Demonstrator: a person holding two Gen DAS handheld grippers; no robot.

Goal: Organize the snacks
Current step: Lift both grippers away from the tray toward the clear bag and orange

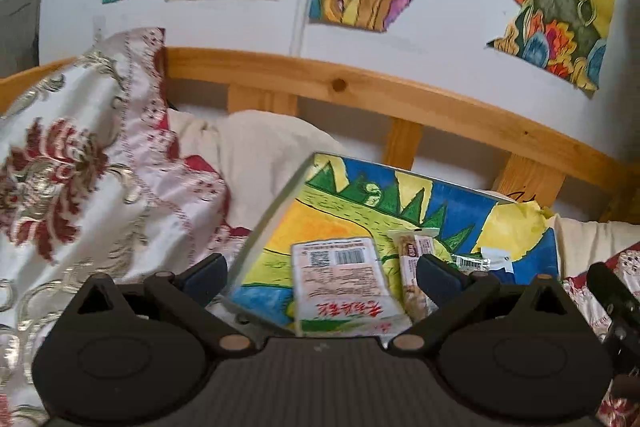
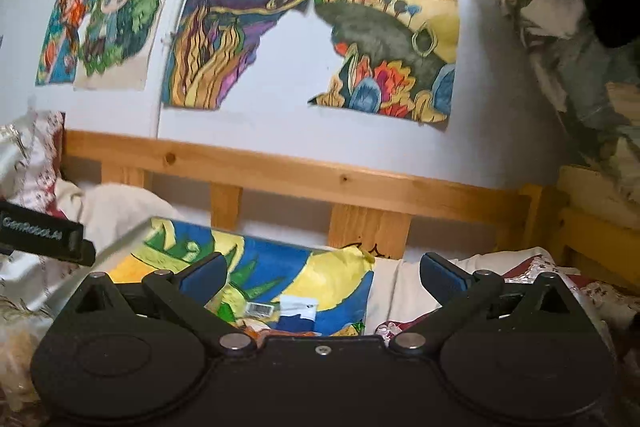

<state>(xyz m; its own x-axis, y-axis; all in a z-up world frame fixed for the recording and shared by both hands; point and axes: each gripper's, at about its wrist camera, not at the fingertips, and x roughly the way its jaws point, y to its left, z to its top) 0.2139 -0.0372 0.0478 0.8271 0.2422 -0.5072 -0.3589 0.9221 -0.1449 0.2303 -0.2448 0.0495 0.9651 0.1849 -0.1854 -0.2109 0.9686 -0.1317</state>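
Left gripper: my left gripper (image 1: 320, 277) is spread wide and holds nothing; its blue pads (image 1: 204, 277) sit either side of the near edge of the board.
Right gripper: my right gripper (image 2: 322, 277) is also wide and holds nothing; it hangs over the board's right end.
Board: a painted board (image 1: 360, 203) lies on the bed, tilted, its left edge raised; the painting shows green spikes, yellow and blue. From the right wrist view the same board (image 2: 272, 267) reaches under my fingers.
Packet: a white packet (image 1: 344, 283) with a barcode and red lettering lies flat at the board's near edge, between my left pads.
Bar: a slim wrapped bar (image 1: 414, 267) lies just to the right of the packet, touching or nearly touching it; my right-hand pad hides its lower part.
Small wrapper: a small barcoded wrapper (image 1: 472, 262) rests toward the board's right edge; I see it too from the right wrist (image 2: 260, 308).
Bedding: a floral quilt (image 1: 80, 167) is bunched at the board's left, and a cream sheet (image 1: 256, 143) lies behind it.
Rail: a wooden rail (image 1: 360, 91) runs along the bed's far side.
Wall: torn paintings (image 2: 240, 27) hang above the rail.
Other gripper seen: part of my left gripper (image 2: 44, 231) shows at the left edge of the right wrist view.
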